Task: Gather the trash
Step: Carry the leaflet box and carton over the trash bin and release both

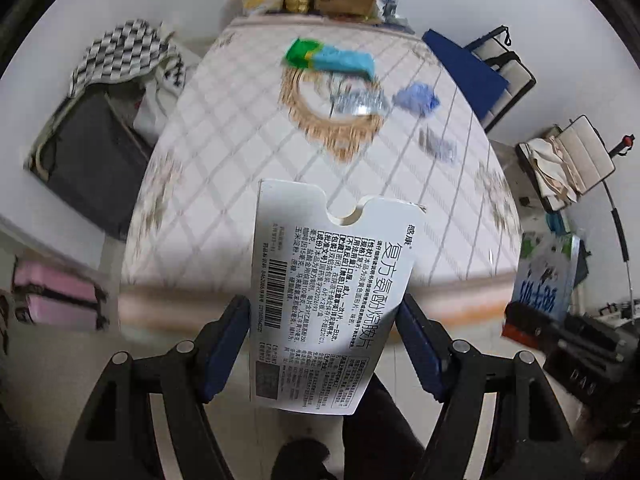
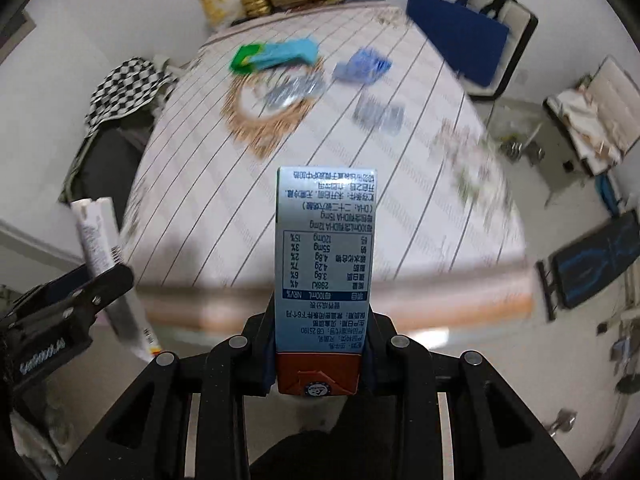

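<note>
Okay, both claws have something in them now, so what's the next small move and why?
Probably carry both loads off to wherever the trash goes, which neither view shows. The left claw is shut on a white medicine box and the right claw on a milk carton, so neither can pick up more. A wrapper and a bottle remain on the table.

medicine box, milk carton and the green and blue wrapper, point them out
medicine box (image 1: 320, 280), left wrist view, on its printed face
milk carton (image 2: 325, 264), right wrist view, on its nutrition panel
green and blue wrapper (image 1: 330, 58), left wrist view, on its middle
</note>
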Demonstrator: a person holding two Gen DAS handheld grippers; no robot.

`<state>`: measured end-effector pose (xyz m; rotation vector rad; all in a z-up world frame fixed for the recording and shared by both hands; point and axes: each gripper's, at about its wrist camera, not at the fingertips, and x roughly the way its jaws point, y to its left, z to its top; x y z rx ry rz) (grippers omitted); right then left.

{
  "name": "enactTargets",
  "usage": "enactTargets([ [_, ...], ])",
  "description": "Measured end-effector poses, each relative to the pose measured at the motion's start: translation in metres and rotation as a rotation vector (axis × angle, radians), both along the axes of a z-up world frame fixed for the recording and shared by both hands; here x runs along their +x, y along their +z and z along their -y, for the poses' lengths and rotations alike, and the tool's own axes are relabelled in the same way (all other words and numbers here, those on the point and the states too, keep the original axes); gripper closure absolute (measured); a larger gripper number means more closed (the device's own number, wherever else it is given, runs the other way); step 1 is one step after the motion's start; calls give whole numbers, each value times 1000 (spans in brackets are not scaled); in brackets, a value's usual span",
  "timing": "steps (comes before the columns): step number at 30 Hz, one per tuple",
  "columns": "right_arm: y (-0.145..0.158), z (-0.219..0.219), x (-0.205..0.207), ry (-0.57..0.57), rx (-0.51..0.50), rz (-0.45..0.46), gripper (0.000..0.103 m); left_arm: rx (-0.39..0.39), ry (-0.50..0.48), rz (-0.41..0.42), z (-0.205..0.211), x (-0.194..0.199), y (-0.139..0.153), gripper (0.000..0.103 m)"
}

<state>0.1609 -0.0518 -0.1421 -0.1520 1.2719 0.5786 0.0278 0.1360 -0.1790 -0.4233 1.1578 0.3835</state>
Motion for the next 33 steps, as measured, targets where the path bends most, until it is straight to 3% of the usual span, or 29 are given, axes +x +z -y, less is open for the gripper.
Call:
enactTargets([
  [5,-51,26,-82,24,-28,-140,70,-125,38,-92,7,-57,-53,31],
  [10,-137,48,-123,11,-56,-322,70,-252,105,-224,12,-91,-148,31],
  [13,-203,57,-135,-1,-62,-417,70,-308,155,-288,11,-96,-213,31],
  [16,-288,61,-141,-7,-73,-493,70,-358,192,-344,8,-95,-290,31],
  [21,-411,55,-144,16,-82,-564,69,-435,216,-402,1,-86,-412,31],
  [25,-499,45,-150,43,-61,-596,68,-438,209,-430,-2,-86,-477,29],
  [26,-511,43,-148,43,-62,-600,64,-440,213,-436,-3,-88,-486,21],
  [27,-529,42,-149,36,-55,-606,52,-440,216,-440,-3,-91,-497,8],
  [28,-539,40,-149,32,-42,-612,44,-429,211,-446,-2,-93,-502,4],
  [30,-559,39,-151,29,-16,-623,15,-383,202,-453,-3,-97,-505,4],
  [32,-567,38,-149,35,-4,-620,2,-338,199,-456,0,-104,-501,4],
  [33,-568,39,-149,38,-26,-604,2,-305,200,-457,1,-107,-496,4],
])
